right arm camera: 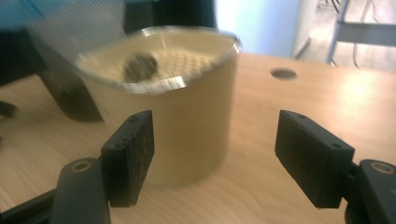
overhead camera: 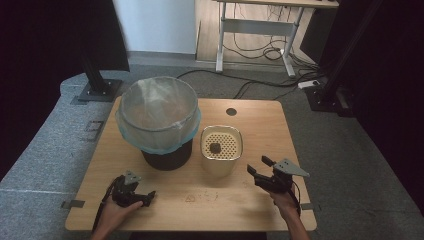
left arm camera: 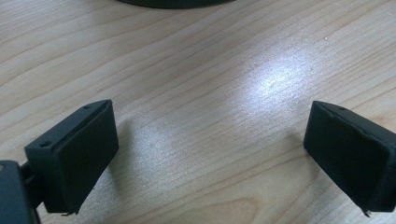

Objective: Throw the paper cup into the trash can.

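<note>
A cream tub (overhead camera: 221, 150) with a perforated insert stands mid-table, and a small dark lump (overhead camera: 215, 147) lies in it. Left of it is a black bin (overhead camera: 165, 157) lined with a pale blue bag (overhead camera: 159, 112). My right gripper (overhead camera: 259, 166) is open just right of the tub and points at it. In the right gripper view the tub (right arm camera: 187, 121) stands just beyond the open jaws of my right gripper (right arm camera: 215, 154), with the lump (right arm camera: 140, 65) on the insert. My left gripper (overhead camera: 147, 196) rests near the front left edge. In its own view the left gripper (left arm camera: 210, 149) is open over bare wood.
The wooden table (overhead camera: 260, 130) has a round cable hole (overhead camera: 231, 111) at the back. A small triangle mark (overhead camera: 190, 198) lies on the table's front middle. Black stands (overhead camera: 97, 80) and a white desk frame (overhead camera: 255, 30) with cables are on the floor behind.
</note>
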Motion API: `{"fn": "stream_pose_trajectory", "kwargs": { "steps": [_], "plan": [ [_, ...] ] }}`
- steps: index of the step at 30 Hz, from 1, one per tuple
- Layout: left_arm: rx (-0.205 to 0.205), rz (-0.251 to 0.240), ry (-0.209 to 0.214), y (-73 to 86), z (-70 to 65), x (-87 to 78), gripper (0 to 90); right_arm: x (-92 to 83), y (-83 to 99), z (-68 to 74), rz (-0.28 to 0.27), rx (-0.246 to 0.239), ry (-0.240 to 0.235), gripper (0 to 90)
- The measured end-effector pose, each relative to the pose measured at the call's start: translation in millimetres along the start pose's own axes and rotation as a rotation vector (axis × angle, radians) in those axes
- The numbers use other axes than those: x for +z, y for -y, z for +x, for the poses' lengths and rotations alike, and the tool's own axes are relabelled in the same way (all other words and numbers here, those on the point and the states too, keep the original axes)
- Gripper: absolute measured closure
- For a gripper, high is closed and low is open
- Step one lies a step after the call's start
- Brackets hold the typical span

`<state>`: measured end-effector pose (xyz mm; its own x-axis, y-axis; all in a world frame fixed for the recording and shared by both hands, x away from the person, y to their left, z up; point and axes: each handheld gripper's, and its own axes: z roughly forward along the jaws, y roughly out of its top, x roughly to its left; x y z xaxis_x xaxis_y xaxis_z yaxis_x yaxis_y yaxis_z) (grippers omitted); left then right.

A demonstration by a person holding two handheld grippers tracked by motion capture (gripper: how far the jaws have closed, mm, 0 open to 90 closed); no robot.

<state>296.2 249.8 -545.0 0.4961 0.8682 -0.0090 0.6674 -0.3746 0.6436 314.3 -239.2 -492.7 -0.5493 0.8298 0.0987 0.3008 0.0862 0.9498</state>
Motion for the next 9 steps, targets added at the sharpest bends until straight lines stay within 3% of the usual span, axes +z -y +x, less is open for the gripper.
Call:
{"fn": "stream_pose_trajectory", "kwargs": {
  "steps": [9],
  "plan": [
    [-0.004, -0.006, -0.003, -0.6, 1.0, 1.4, 2.1, 4.3, 6.8, 2.4, 0.031, -0.034, 0.032, 28.4]
  ]
}}
